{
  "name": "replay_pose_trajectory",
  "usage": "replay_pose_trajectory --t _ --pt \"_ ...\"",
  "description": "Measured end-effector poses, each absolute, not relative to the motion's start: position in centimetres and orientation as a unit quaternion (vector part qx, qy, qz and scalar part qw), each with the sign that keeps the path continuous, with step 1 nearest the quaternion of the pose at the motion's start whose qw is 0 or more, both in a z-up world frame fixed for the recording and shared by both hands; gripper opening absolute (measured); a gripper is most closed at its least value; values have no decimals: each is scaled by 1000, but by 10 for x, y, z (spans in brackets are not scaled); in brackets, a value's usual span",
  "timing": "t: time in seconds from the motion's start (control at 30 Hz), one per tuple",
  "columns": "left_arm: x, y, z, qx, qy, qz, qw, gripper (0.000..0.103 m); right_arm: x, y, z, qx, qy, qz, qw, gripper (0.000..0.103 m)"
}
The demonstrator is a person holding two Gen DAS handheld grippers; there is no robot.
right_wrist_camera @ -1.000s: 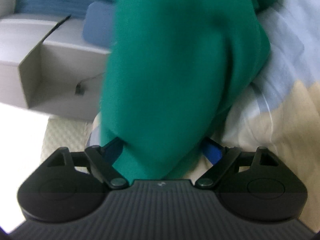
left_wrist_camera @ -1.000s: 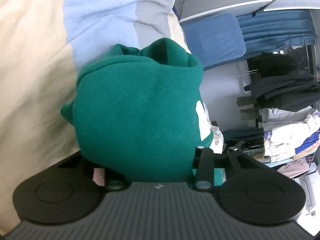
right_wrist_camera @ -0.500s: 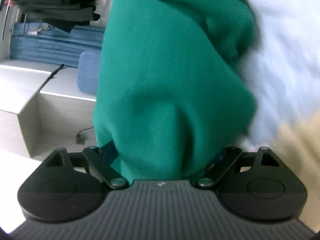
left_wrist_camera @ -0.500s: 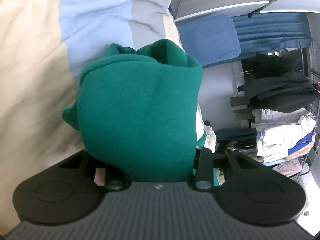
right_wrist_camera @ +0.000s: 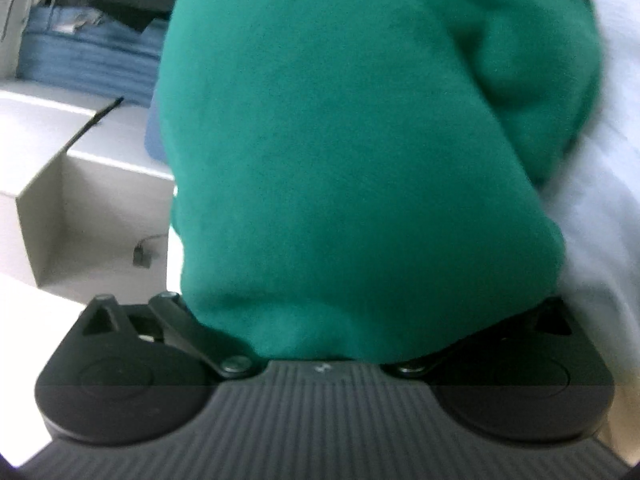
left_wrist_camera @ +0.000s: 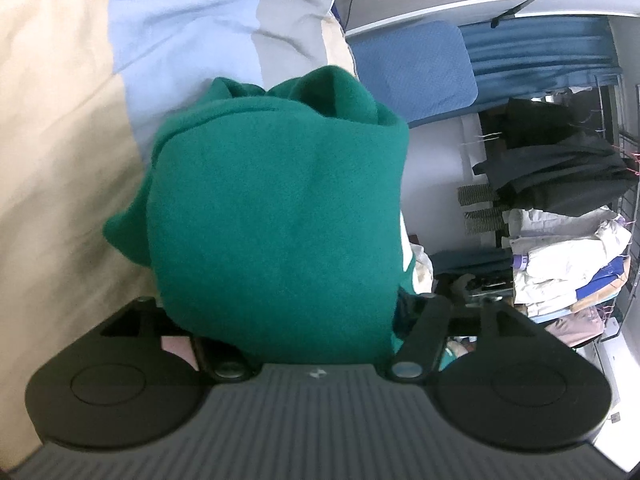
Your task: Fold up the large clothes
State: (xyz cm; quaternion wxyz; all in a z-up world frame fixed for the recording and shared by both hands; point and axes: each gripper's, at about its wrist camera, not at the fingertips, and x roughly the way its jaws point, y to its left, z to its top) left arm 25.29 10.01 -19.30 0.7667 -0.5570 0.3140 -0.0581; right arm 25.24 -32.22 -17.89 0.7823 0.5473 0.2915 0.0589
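Green fleece, the bundled garment [left_wrist_camera: 276, 216] fills both views, bunched on the bed [left_wrist_camera: 60, 120] between each gripper's jaws. Only the left wrist view shows the tan-and-blue striped bedding and a rack of piled clothes [left_wrist_camera: 560, 248]. The left gripper [left_wrist_camera: 304, 320] is opening, wider than a second ago. The right gripper [right_wrist_camera: 340, 320] is opening too; pads hidden, grip unclear.

Left gripper [left_wrist_camera: 280, 320]: jaws were opening, green cloth bunched between them. Right gripper [right_wrist_camera: 360, 320]: jaws were opening wide, cloth likewise between; fingertips hidden.
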Motion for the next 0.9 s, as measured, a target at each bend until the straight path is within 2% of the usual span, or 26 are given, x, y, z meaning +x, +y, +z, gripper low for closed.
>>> replay_pose_trajectory --t 0.07,0.1,0.13,0.23,0.33,0.47,0.6,0.7,0.9 --pt "256 101 -197 -562 314 -60 763 74 255 -322 -178 536 290 74 789 95" --pt "257 101 -198 -565 313 -61 761 74 255 -323 -177 531 290 80 792 82" --pt "258 100 -199 -566 312 -62 761 74 254 -324 -176 526 289 87 795 74" --pt "261 100 -203 -568 309 -64 760 74 253 -325 -168 500 285 104 811 59" --pt "263 101 -208 -577 307 -66 754 74 250 -323 -157 467 275 120 832 50" --pt "265 100 -207 -573 305 -66 758 72 246 -322 -149 443 260 138 847 45" --pt "264 96 -199 -549 297 -67 778 52 244 -320 -139 419 244 155 861 41" --pt "264 97 -192 -534 294 -79 789 45 241 -333 -136 401 230 170 870 39" --pt "258 104 -176 -536 276 -101 791 41 220 -343 -125 368 209 193 885 38"
